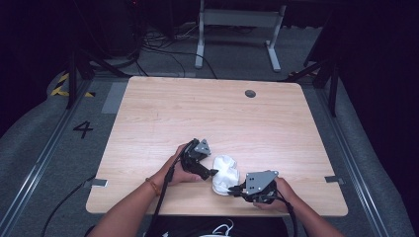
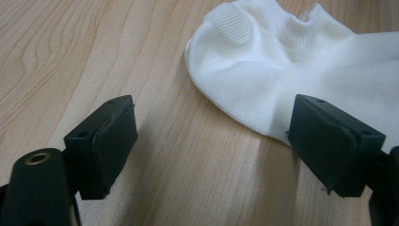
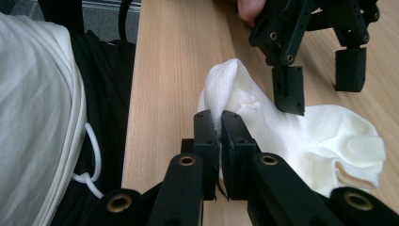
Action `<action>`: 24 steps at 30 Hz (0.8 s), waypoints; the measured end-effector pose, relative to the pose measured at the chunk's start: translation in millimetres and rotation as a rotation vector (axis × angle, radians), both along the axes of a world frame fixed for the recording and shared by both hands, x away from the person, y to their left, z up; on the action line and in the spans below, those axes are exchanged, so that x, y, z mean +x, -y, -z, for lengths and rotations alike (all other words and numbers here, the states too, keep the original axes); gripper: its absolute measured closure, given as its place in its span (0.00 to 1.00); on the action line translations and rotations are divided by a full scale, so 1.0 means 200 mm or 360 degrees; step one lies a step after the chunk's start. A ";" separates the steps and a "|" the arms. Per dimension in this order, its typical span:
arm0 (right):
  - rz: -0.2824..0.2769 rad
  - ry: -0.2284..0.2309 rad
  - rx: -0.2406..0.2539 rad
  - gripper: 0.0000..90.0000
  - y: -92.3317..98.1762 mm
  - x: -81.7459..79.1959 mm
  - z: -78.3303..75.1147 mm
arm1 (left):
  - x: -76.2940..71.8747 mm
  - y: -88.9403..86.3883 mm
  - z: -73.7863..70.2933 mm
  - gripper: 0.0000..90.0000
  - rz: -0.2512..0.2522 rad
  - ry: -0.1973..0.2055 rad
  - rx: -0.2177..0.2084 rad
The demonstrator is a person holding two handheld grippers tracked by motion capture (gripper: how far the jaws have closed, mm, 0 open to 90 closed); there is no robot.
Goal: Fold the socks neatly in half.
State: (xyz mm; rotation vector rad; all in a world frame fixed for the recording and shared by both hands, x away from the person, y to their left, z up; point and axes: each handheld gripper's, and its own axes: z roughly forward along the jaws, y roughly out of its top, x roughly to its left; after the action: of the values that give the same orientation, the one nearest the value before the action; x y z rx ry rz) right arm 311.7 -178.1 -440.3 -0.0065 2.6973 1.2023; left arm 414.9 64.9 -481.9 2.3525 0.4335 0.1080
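at the near edge of the counter (image 1: 163, 98) we see the right claw (image 3: 219, 125) clamped tight on a fold of a white sock (image 3: 282, 136), its two black jaws pressed together with the fabric pinched between them. in the high view the same right claw (image 1: 237, 189) sits low on the person's right side, held in the right hand (image 1: 284, 195), its grey three-cornered plate facing up.

the white sock (image 1: 225, 174) lies crumpled on the wooden counter between the two hands, close to the person's edge and a little right of the middle. in the left gripper view the white sock (image 2: 282, 66) spreads flat on the wood, its rounded end toward the left jaw.

just beyond it the left claw (image 1: 213, 172) points at the sock from the left, gripped by the left hand (image 1: 173, 170). we see the left claw (image 2: 214, 141) standing wide open, nothing between its pads; the right-side jaw sits against the sock's edge, the other over bare wood. in the right gripper view the left claw (image 3: 320, 89) hangs just above the sock, jaws apart.

farther off, a small dark round cap (image 1: 250, 93) sits in the far part of the counter, and beyond it grey metal legs (image 1: 237, 34) stand on the floor.
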 end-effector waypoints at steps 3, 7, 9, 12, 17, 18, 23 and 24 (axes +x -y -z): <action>0.0019 0.0010 0.0011 0.96 0.02 0.00 -0.01 | 0.00 0.00 0.00 0.17 0.0002 -0.0002 0.0007; 0.0047 0.0005 0.0042 0.96 0.03 0.00 -0.02 | -0.01 -0.01 -0.01 0.20 -0.0031 0.0026 0.0031; 0.0050 0.0013 0.0049 0.96 0.04 0.00 -0.03 | -0.01 -0.02 -0.01 0.22 -0.0029 0.0019 0.0022; 0.0055 0.0023 0.0068 0.96 0.04 0.01 -0.04 | -0.02 -0.04 -0.02 0.23 -0.0044 -0.0005 -0.0040; 0.0051 0.0021 0.0067 0.96 0.04 0.01 -0.03 | -0.05 -0.01 -0.04 0.25 0.0002 0.0030 -0.0045; 0.0050 0.0020 0.0067 0.96 0.04 0.01 -0.03 | -0.05 0.00 -0.04 0.25 -0.0001 0.0023 -0.0027; 0.0056 0.0028 0.0083 0.96 0.05 0.00 -0.05 | -0.05 0.02 -0.01 0.23 0.0052 0.0012 0.0029; 0.0061 0.0032 0.0091 0.96 0.05 0.00 -0.06 | -0.06 0.03 -0.01 0.24 0.0045 0.0026 0.0031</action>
State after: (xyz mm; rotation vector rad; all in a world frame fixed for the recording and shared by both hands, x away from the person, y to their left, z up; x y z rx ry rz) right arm 311.6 -188.1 -428.4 0.0406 2.6322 1.2607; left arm 402.8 59.8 -480.3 2.3741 0.3930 0.1182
